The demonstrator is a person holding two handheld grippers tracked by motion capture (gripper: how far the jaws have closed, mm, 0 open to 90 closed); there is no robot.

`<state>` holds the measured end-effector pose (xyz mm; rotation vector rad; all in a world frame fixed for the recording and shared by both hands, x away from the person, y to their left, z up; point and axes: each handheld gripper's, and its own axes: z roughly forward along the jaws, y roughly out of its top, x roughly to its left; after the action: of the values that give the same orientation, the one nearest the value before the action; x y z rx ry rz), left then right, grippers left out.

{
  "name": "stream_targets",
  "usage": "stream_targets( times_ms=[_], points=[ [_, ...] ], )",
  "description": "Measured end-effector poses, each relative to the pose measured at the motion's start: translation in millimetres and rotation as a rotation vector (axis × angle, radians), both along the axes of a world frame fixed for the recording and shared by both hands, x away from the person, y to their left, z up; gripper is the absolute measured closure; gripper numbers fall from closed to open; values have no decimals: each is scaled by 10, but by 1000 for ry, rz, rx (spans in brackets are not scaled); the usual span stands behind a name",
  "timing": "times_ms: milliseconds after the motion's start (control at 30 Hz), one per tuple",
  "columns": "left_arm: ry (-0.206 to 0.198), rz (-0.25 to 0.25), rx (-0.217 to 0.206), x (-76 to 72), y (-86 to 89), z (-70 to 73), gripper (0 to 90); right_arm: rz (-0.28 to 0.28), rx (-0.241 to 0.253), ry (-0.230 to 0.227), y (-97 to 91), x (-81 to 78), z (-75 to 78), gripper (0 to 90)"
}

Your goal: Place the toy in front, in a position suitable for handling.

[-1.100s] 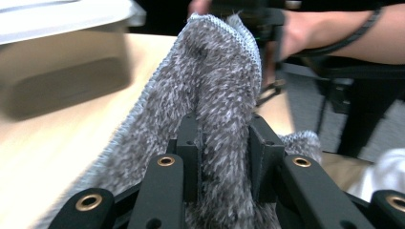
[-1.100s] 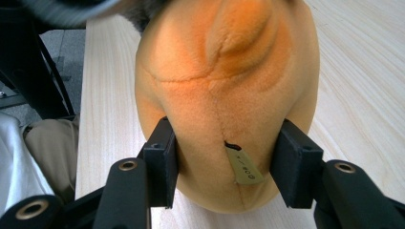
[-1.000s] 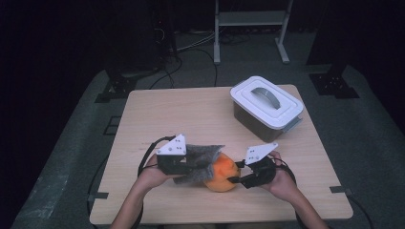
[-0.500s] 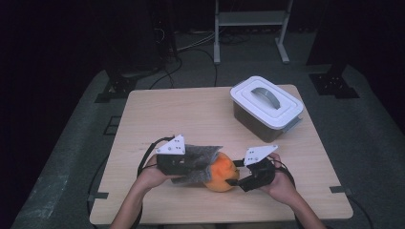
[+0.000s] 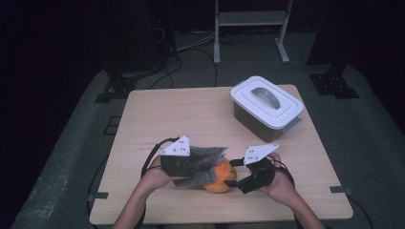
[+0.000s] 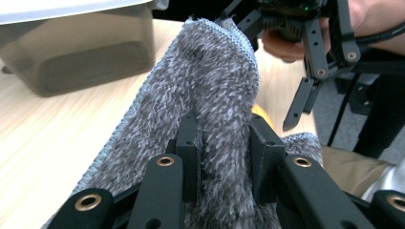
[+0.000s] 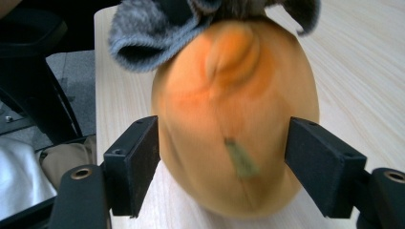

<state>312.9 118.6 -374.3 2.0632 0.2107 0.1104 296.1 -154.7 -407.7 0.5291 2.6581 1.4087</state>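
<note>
An orange squash (image 5: 217, 181) (image 7: 234, 119) lies on the wooden table (image 5: 181, 114) near its front edge. A grey fuzzy cloth (image 5: 205, 160) (image 6: 210, 90) (image 7: 143, 28) is draped over its left side. My left gripper (image 5: 209, 168) (image 6: 224, 129) is shut on a fold of this cloth and rests against the squash. My right gripper (image 5: 232, 180) (image 7: 224, 157) comes in from the right. Its jaws have just been opening and now stand on either side of the squash's stem end without pressing on it. Its thin black fingers (image 6: 298, 102) hang beyond the cloth in the left gripper view.
A lidded translucent box (image 5: 266, 107) (image 6: 76, 52) with a white lid and grey handle stands at the table's back right. The table's front edge lies just below both hands. A dark floor with cables and stand legs surrounds the table.
Both hands stay in place by the squash. The right gripper's jaws look slightly wider apart around it than before; the cloth remains on the squash.
</note>
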Motion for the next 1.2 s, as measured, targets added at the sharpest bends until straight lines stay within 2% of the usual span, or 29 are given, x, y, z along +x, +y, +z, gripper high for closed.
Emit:
stream_targets(
  times_ms=[67, 100, 133, 167, 233, 267, 300, 433, 500, 567, 667, 733, 767, 800, 867, 1033, 1200],
  points=[
    [-3, -11, 0, -12, -16, 9, 705, -1, -6, -10, 17, 3, -10, 256],
    [-5, -14, -1, -24, -29, 22, 705, -10, -2, -4, 65, 18, -59, 302],
    [-7, -18, -4, -38, -39, 40, 705, -10, -2, -4, 65, 18, -59, 302],
    [-11, -25, -9, -51, -44, 61, 706, -1, -8, -20, 77, 10, -68, 355],
    [-8, -34, -37, -68, -49, 103, 706, 33, -30, -52, 92, -27, -54, 442],
    [-10, -36, -38, -71, -55, 118, 705, 53, -38, -67, 104, -50, -52, 457],
    [-18, -28, -25, -65, -59, 125, 705, 94, -55, -101, 133, -93, -69, 475],
    [-11, 0, 5, -23, -15, 74, 705, 117, -65, -120, 144, -121, -73, 495],
    [3, 6, 2, 4, 24, 56, 701, 132, -66, -132, 134, -126, -79, 501],
    [6, 36, 10, 39, 94, 38, 700, 141, -80, -136, 111, -134, -72, 503],
    [28, 52, -3, 83, 178, 1, 700, 138, -80, -137, 76, -131, -72, 503],
    [44, 41, -12, 85, 172, -11, 701, 140, -71, -135, 59, -123, -81, 502],
    [54, 24, -10, 74, 132, -19, 701, 152, -80, -151, 80, -131, -80, 502],
    [54, 24, -10, 74, 132, -19, 701, 152, -80, -151, 80, -131, -80, 502],
    [58, -2, -14, 52, 68, -18, 700, 172, -99, -165, 114, -150, -77, 502],
    [57, -75, -27, -34, -108, 10, 700, 189, -101, -177, 143, -180, -87, 502],
    [63, -77, -35, -38, -99, 12, 699, 175, -80, -167, 96, -155, -93, 503]
  ],
)
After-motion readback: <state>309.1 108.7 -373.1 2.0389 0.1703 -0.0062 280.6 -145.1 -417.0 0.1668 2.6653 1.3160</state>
